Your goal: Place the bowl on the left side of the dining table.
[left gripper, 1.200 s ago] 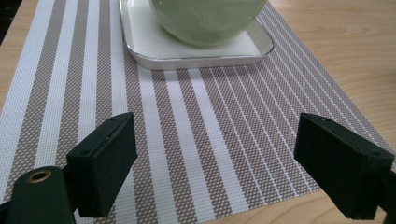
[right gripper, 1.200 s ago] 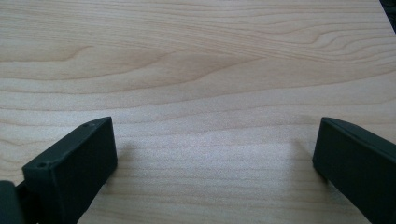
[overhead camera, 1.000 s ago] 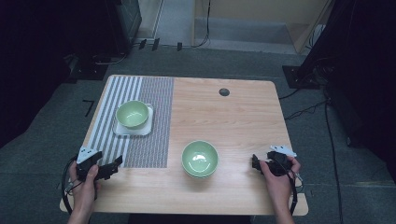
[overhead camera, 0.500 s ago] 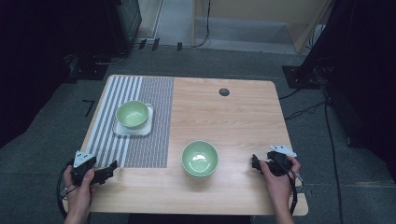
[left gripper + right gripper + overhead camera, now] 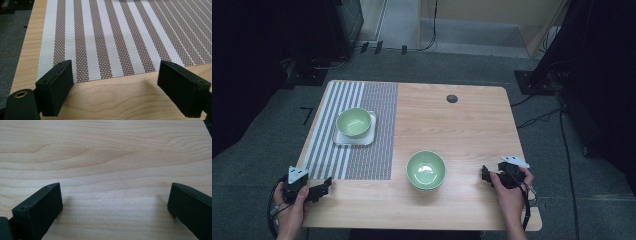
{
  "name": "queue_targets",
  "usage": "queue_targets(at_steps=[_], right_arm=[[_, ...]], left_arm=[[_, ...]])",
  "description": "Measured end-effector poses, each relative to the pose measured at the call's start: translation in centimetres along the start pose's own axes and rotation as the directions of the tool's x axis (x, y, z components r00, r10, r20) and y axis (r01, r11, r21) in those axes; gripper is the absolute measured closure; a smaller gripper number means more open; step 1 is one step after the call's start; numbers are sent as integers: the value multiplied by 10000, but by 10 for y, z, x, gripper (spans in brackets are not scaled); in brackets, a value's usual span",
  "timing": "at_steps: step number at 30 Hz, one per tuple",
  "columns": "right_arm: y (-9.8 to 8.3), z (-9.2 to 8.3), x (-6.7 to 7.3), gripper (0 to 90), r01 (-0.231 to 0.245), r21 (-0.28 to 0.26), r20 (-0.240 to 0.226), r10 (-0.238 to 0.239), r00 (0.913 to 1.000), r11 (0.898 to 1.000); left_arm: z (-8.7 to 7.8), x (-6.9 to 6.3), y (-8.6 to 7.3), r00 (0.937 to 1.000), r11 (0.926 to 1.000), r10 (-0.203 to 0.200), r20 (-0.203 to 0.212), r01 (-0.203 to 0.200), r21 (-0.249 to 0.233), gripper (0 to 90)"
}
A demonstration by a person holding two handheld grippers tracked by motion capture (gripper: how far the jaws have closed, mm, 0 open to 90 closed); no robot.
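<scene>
A green bowl [image 5: 426, 170] stands on the bare wood near the table's front middle. A second green bowl [image 5: 354, 122] rests on a white square plate [image 5: 368, 137] on the striped placemat [image 5: 373, 125]. My left gripper [image 5: 326, 186] is at the front left corner, open, its jaws low over the wood just short of the placemat's near edge [image 5: 110, 72]. My right gripper [image 5: 485, 175] sits at the front right, open over bare wood [image 5: 110, 170], to the right of the front bowl. Both hold nothing.
The wooden table [image 5: 462, 125] has a dark round cable hole [image 5: 452, 98] near its far edge. Dark floor, cables and black stands surround the table.
My left gripper has drifted down and left toward the table's front left corner. The right gripper and both bowls have stayed put.
</scene>
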State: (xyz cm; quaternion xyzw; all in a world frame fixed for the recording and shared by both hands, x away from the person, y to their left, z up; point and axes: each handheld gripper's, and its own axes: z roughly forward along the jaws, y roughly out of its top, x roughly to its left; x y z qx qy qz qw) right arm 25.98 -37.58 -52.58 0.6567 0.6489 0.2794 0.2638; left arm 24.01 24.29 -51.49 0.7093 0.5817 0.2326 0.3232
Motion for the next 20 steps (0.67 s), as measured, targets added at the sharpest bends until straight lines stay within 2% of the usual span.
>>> queue_targets(at_steps=[4, 20], right_arm=[[0, 0, 0, 0, 1, 0, -1, -1, 10000, 10000], [0, 0, 0, 0, 1, -1, 0, -1, 10000, 10000]], left_arm=[[2, -4, -2, 9984, 9990, 451, -333, -453, -39, 126], [3, -4, -2, 9986, 9992, 395, -349, -397, -42, 124]])
